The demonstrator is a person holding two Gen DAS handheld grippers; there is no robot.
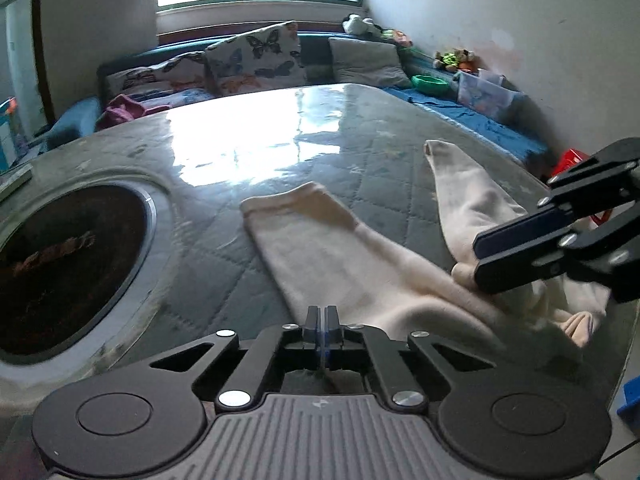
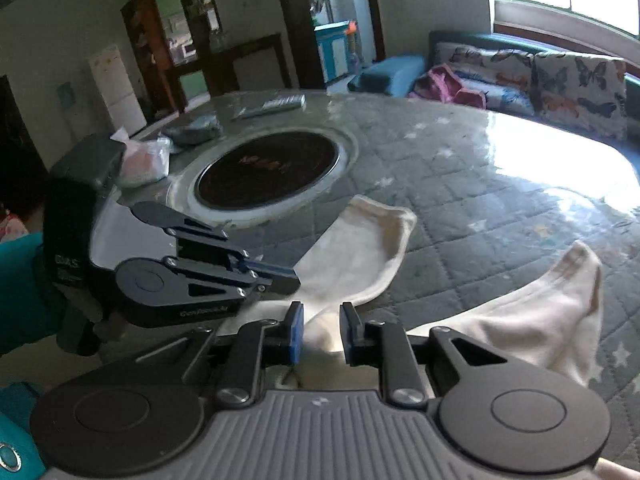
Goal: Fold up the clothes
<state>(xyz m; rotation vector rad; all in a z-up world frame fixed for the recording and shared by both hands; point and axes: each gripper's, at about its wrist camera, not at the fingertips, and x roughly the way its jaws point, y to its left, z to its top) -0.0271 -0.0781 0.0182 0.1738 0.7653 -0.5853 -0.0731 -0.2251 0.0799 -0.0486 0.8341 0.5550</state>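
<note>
A cream pair of pants (image 1: 332, 256) lies on the round quilted table (image 1: 224, 216), its two legs spread apart toward the far side. My left gripper (image 1: 321, 314) is shut at the near edge of the garment, at its waist; whether cloth is pinched between the pads is hidden. My right gripper (image 2: 321, 326) is open, its fingers standing either side of the cloth at the crotch (image 2: 320, 332). It shows in the left wrist view (image 1: 486, 258) at the right, over the right leg (image 1: 460, 196). The left gripper shows in the right wrist view (image 2: 288, 276), shut.
A dark round hotplate (image 2: 268, 176) sits in the table's middle. A plastic bag (image 2: 144, 160), a dark bundle (image 2: 192, 130) and a remote (image 2: 272, 105) lie on the far side. A sofa with butterfly cushions (image 1: 256, 60) runs under the window.
</note>
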